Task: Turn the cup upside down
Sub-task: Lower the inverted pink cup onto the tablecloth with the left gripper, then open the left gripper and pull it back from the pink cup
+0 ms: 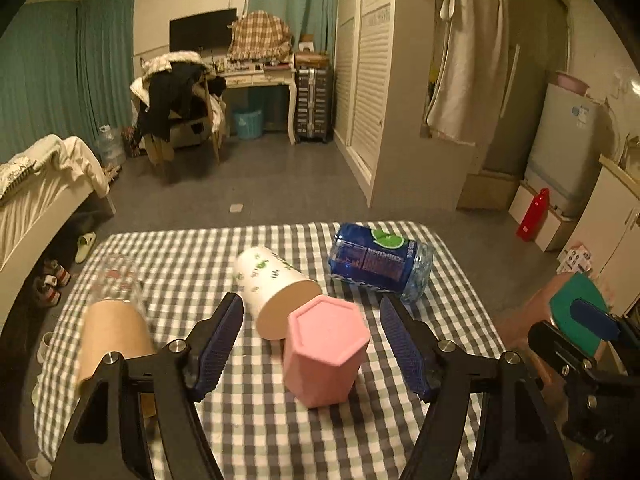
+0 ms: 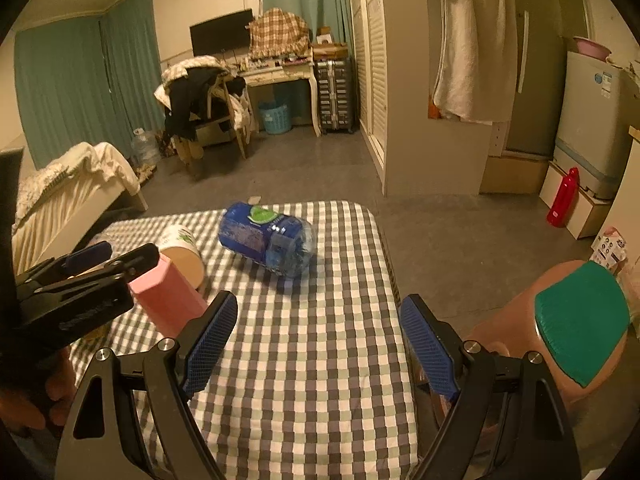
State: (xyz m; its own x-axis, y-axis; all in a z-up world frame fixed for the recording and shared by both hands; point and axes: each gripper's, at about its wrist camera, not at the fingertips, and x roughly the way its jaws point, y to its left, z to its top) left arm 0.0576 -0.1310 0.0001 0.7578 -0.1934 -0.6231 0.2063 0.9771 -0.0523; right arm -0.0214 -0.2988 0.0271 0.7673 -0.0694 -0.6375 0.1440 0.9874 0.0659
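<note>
A pink hexagonal cup (image 1: 326, 350) stands base-up on the checked tablecloth (image 1: 260, 420), and shows in the right wrist view (image 2: 168, 300) too. My left gripper (image 1: 312, 344) is open, its fingers on either side of the pink cup without touching it. A white paper cup with green print (image 1: 276, 290) lies on its side just behind the pink cup, mouth toward me. My right gripper (image 2: 316, 344) is open and empty over the table's right part.
A blue-labelled plastic bottle (image 1: 380, 258) lies on its side at the back right. A brown paper cup (image 1: 114, 344) and a clear glass (image 1: 118, 280) lie at the left. A pink stool with a green seat (image 2: 580, 328) stands beside the table's right edge.
</note>
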